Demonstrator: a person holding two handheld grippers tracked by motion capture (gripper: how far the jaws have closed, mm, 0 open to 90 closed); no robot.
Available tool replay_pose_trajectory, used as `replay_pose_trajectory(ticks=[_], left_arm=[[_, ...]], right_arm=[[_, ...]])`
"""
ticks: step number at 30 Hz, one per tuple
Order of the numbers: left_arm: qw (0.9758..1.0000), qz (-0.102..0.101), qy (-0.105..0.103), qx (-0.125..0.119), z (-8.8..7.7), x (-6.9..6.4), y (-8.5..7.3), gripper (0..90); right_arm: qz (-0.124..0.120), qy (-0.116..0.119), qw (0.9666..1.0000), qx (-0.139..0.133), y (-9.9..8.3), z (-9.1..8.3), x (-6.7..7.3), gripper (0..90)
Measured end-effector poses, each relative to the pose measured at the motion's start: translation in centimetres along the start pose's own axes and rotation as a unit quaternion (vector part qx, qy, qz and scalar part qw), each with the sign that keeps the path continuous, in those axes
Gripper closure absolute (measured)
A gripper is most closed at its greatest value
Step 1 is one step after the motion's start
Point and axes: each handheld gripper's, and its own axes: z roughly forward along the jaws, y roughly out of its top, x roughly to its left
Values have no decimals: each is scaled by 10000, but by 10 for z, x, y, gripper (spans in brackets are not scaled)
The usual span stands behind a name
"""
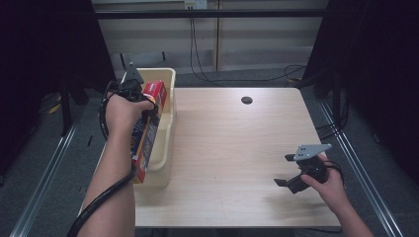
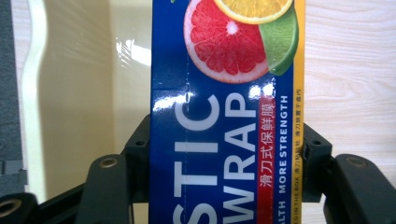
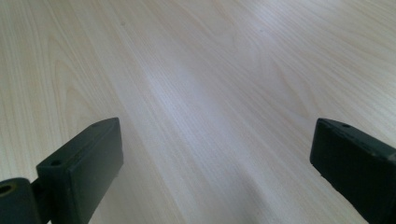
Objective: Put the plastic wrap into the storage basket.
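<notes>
My left claw (image 1: 143, 106) is clamped on the plastic wrap box (image 1: 146, 133), held over the cream bin (image 1: 168, 123) at the worktop's left, not yet released inside, while my right claw (image 1: 285, 170) waits apart.

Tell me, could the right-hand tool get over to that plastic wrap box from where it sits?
Probably yes. The right gripper rests open, with bare table between it and the plastic wrap box. But the left gripper already clamps that box over the cream bin.

Lab recording bay: bare wooden table (image 1: 237, 148), black curtains (image 1: 380, 59), trailing floor cables (image 1: 207, 74).
</notes>
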Motion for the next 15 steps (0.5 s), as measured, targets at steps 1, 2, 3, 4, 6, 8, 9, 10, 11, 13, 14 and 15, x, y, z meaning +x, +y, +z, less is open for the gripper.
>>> replay_pose_trajectory(ticks=[1,2,3,4,6,8,9,10,11,13,14,15], left_arm=[[10000,53,46,9,1,1,0,401],[10000,-18,46,-32,3,-1,-1,401],[10000,-3,44,12,4,0,-1,401],[10000,-2,34,1,5,0,-1,401],[10000,-17,63,-26,6,1,-1,401],[10000,-34,2,46,7,1,-1,401],[10000,-23,14,45,8,1,-1,401],[10000,-16,26,55,8,2,-1,401],[10000,-43,0,58,9,2,-1,401],[10000,-21,1,70,10,4,-1,401],[10000,-51,-4,38,11,4,-2,401],[9999,-95,-22,33,13,4,-2,401]], right_arm=[[14,14,10000,9,0,0,0,25],[-10,-3,10000,1,0,0,0,25],[-5,-3,10000,-5,0,0,0,25],[-1,22,10000,-19,0,0,0,25],[8,11,10000,-9,0,-1,0,25],[24,19,10000,-9,0,-1,0,25],[27,20,10000,-10,0,-1,0,25],[27,17,10000,-8,0,-1,0,25],[23,11,10000,-5,0,-1,0,25],[10,12,10000,-4,0,-1,0,25],[6,-7,10000,1,0,-1,0,25],[4,-1,10000,-4,0,0,0,25]])
